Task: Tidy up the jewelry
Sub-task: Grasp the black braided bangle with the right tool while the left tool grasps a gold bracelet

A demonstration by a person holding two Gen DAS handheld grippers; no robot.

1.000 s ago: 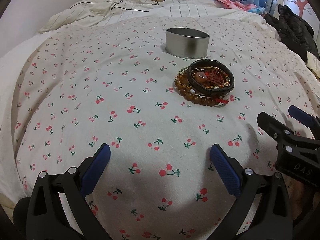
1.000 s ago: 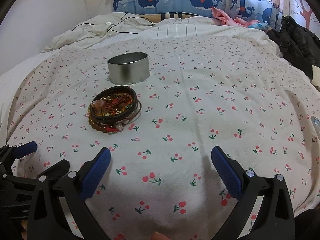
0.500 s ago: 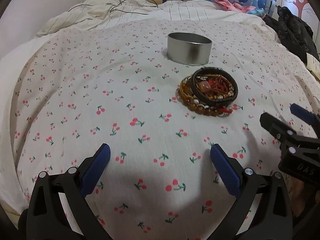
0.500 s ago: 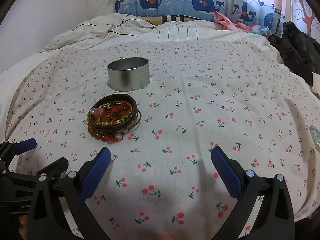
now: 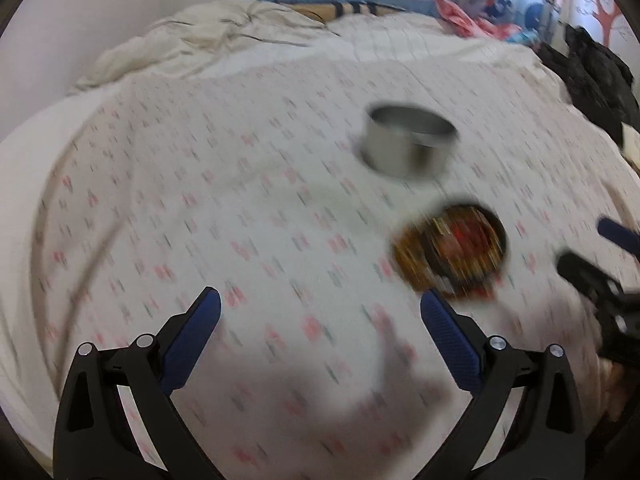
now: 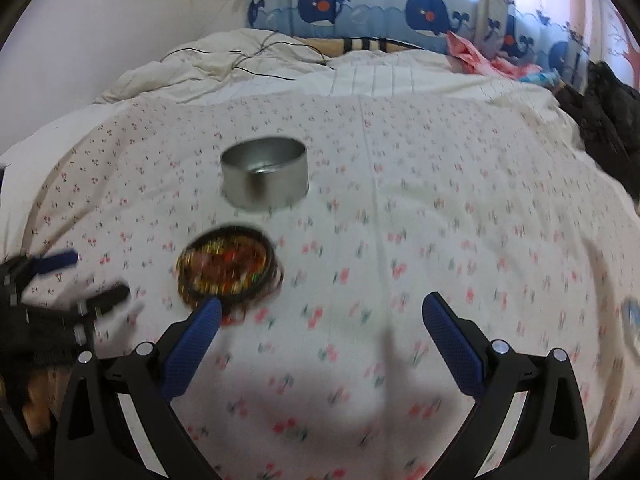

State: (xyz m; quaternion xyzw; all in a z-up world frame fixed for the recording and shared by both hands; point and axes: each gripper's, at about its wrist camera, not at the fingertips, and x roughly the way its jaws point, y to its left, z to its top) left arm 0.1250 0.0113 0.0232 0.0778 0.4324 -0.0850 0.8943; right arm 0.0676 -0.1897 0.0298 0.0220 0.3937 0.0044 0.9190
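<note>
Hanging above the bed (image 6: 440, 184), both grippers are empty, with fingers spread wide: left gripper (image 5: 320, 312), right gripper (image 6: 322, 312). The pile of bracelets (image 6: 228, 270) lies blurred on the cherry-print sheet, just in front of the open round tin (image 6: 264, 176).

On the cherry-print bed (image 6: 460, 208) I saw a metal tin (image 6: 264, 178) and, just beside it, seemingly stacked bracelets (image 6: 228, 270), blurred.
</note>
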